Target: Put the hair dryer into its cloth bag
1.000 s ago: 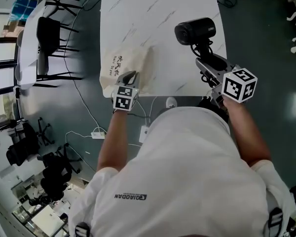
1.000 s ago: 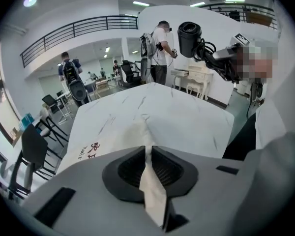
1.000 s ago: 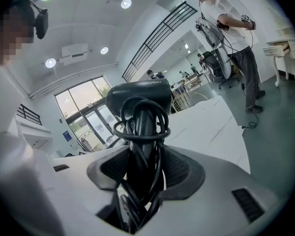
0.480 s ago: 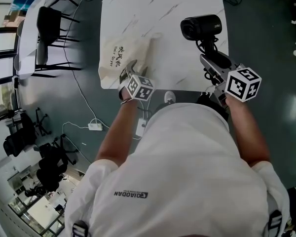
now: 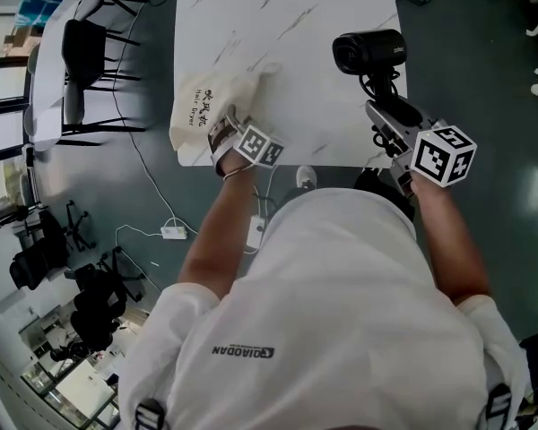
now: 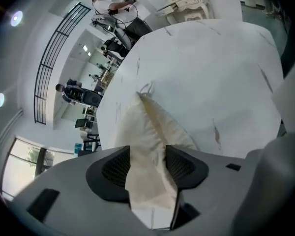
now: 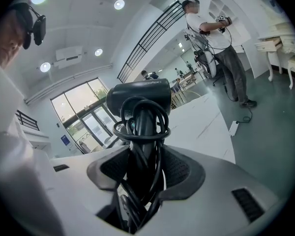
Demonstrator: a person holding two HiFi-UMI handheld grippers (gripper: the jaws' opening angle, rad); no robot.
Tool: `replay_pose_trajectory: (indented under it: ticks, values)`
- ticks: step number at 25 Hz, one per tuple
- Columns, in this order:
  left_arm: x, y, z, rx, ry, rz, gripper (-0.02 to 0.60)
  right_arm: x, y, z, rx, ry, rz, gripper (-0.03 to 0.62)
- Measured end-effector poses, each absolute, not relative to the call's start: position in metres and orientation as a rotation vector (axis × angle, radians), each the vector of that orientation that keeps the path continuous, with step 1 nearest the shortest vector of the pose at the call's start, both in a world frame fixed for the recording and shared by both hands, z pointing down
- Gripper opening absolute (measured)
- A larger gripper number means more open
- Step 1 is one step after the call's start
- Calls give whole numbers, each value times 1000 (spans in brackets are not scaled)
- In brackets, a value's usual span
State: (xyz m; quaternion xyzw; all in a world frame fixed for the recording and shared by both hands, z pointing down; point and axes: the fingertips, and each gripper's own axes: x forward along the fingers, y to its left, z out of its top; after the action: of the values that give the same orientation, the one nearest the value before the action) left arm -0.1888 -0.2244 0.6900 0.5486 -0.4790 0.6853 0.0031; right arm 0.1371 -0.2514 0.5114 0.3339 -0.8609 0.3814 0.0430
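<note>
Down comes the left hand since a second ago, wrist rolled over so its marker cube now sits on the inner side. The left tongs point(image 6: 146, 165) have just been opening, and now they stand spread with a fold of the cloth bag point(image 5: 206, 115) lying slack between the pads. Nearest in, right at the front edge of the desk point(image 5: 314, 25), that's where those tongs sit, low over the bag's near end. The bag lies limp on the near left corner, its side running out to the desk's left edge (printed lettering facing up). From the left gripper view it stretches away to a small loop at its far end; whether its mouth is open, can't tell.

Over on the right, the right tongs point(image 7: 146, 167) are clamped on the handle of the hair dryer point(image 5: 369, 50), with the cord point(image 7: 132, 205) wound round that handle and bunched inside the grip. The dryer is outside the bag, above the desk's right side and well apart from the cloth.

Between the two, bare marble, and the far half of the desk is open too. Beyond the left edge, a black chair point(image 5: 81, 56) stands on the floor.
</note>
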Motion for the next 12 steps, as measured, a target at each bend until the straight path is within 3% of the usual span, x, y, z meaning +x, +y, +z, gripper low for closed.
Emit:
replay_pose_trajectory:
  ticks: [1,3,12]
  values:
    - [-193,-224,688,1706,-1508,2154,226,138,-251,512,1022,-2631,1169,218]
    - [-202,-223,687,1677,-1512,2135,95,140,-252,513,1022,-2629,1179,218]
    - [-212,-230,652,1750,-1637,1730,54,130,-252,517,970,-2638,1179,218]
